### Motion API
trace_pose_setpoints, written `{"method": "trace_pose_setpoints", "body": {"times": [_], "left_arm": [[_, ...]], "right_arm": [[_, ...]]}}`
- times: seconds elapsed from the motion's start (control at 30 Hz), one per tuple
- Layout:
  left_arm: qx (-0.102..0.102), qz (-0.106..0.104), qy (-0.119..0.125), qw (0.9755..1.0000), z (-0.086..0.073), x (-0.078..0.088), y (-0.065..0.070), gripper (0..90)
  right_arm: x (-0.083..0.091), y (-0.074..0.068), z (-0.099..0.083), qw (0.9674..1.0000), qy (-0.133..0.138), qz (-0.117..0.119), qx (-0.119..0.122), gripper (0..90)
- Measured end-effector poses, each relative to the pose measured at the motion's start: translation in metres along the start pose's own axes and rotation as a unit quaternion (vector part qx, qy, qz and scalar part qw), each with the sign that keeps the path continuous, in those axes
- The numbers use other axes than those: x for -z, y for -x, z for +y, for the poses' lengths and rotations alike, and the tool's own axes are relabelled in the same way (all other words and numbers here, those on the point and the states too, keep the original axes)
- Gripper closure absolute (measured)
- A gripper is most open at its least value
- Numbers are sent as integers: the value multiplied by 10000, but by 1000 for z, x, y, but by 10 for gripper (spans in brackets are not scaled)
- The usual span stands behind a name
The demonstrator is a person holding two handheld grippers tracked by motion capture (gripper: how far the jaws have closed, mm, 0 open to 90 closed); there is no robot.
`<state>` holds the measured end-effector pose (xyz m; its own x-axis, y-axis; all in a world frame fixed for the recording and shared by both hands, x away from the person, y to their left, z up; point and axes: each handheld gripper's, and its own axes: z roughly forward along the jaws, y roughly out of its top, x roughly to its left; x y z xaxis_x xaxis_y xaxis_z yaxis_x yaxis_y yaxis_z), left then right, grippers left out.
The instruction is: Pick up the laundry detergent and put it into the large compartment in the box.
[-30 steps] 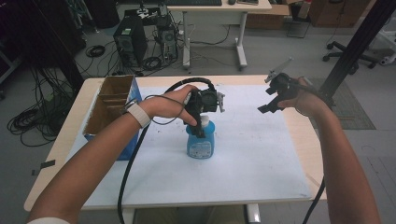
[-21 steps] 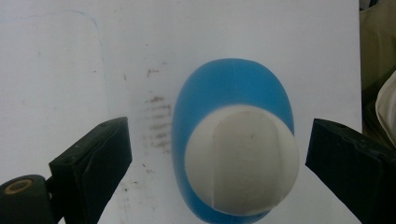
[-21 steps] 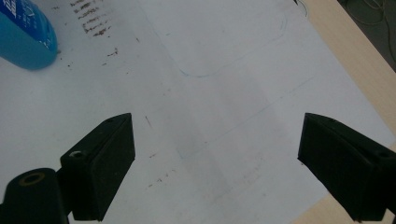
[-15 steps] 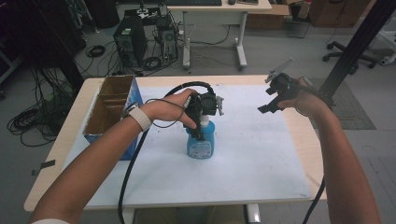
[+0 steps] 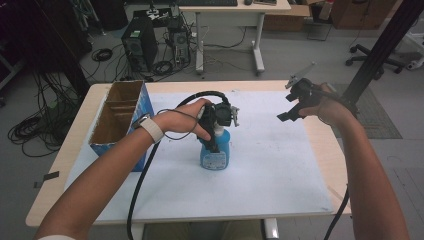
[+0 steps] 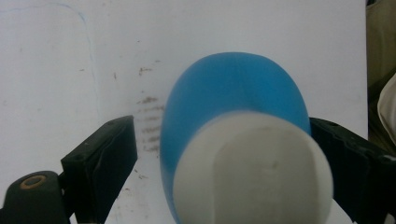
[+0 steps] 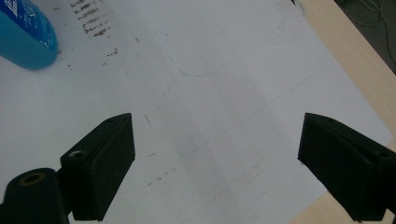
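Dim room, evenly lit white sheet (image 5: 280, 165) without glare; the near bottle cap (image 6: 254, 170) looks blurred, probably out of focus.

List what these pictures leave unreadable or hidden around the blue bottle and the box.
- Bottle neck and cap: high view, covered by the left hand-held gripper.
- Bottle label: high view, print too small to read.
- Whether the right pad touches the bottle: left gripper view, hidden behind the white cap.
- Box bottom: high view, too dark, its near end behind the forearm.
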<state>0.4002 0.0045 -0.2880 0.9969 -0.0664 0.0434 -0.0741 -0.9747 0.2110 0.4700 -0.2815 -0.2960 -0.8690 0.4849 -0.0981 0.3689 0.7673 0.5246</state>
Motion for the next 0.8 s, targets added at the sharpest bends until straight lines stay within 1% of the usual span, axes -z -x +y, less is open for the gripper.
{"method": "trace_pose_setpoints", "body": {"times": [0.07, 0.17, 0.23, 0.27, 0.33, 0.43, 0.8], "left_arm": [[-4, -9, -3, 10000, 0, 0, 0, 123], [-17, -59, -5, 10000, 0, -1, 0, 153], [-30, -50, 2, 10000, 0, -1, 0, 161], [-31, -81, 15, 10000, 0, 0, 0, 177], [-34, -87, 14, 10000, 0, 0, 0, 191], [-63, -99, 47, 9999, 0, 0, 1, 234], [-151, -158, -20, 9998, 0, -2, 2, 321]], "right_arm": [[0, 0, 0, 10000, 5, 1, -1, 111], [0, 0, 0, 10000, 17, 4, 5, 111], [0, 0, 0, 10000, 19, 7, 3, 111], [0, 0, 0, 10000, 15, 6, 8, 111], [0, 0, 0, 10000, 13, 6, 7, 111], [0, 0, 0, 10000, 21, 6, 7, 111], [0, 0, 0, 10000, 25, 4, 12, 111]]}}
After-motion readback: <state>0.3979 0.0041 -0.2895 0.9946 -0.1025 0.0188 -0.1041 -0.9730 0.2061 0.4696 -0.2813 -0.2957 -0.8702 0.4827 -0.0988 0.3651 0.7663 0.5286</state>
